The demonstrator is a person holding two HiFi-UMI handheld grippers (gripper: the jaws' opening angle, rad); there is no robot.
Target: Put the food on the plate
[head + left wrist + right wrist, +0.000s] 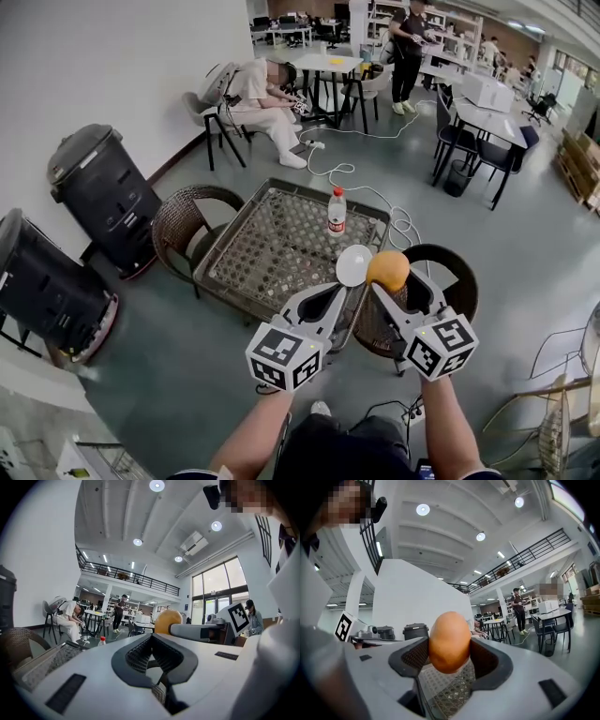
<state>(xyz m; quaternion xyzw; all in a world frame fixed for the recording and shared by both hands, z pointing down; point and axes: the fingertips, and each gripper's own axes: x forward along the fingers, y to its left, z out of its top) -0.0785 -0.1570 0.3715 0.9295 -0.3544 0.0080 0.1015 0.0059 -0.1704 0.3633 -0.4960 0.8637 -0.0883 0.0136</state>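
A round orange-brown piece of food (387, 269) is clamped between the jaws of my right gripper (389, 278). It hangs in the air just right of a small white plate (352, 265), which lies at the near right corner of the wicker table (272, 246). In the right gripper view the food (449, 641) fills the gap between the pads of the right gripper (449, 654). My left gripper (336, 292) is held beside it, jaws shut and holding nothing. The left gripper view shows the left gripper (151, 637) with the food (167, 619) to its right.
A water bottle with a red cap (336, 212) stands on the table beyond the plate. Wicker chairs (187, 217) stand around the table. Two dark bins (98, 187) line the left wall. A seated person (258, 98) and office tables are farther back.
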